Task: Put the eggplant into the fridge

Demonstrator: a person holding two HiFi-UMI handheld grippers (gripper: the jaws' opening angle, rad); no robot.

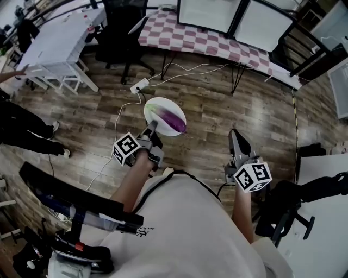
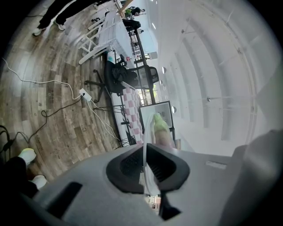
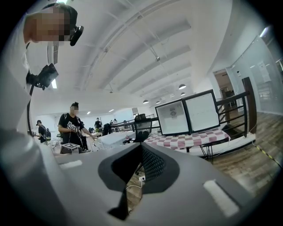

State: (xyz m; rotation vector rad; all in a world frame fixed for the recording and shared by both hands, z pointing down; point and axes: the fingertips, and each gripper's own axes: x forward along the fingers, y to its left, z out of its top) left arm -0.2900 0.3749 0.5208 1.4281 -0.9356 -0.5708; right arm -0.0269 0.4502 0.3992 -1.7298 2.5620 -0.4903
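Observation:
A purple eggplant [image 1: 173,117] with a green stem end lies on a white plate [image 1: 156,106]. My left gripper [image 1: 151,129] is shut on the plate's near rim and holds it level above the wooden floor. In the left gripper view the plate [image 2: 145,164] shows edge-on between the jaws, and the eggplant's green end [image 2: 160,126] rises beyond them. My right gripper [image 1: 237,138] hangs to the right of the plate, apart from it, shut and with nothing in it. In the right gripper view the right gripper [image 3: 141,148] shows its jaws meeting at the tips.
Ahead stands a table with a red-checked cloth [image 1: 217,44] bearing two white-fronted boxes [image 1: 209,13]. A black office chair [image 1: 122,27] and a white table [image 1: 57,35] are at the far left. A power strip [image 1: 140,85] with cables lies on the floor. A person's legs [image 1: 22,133] are at the left.

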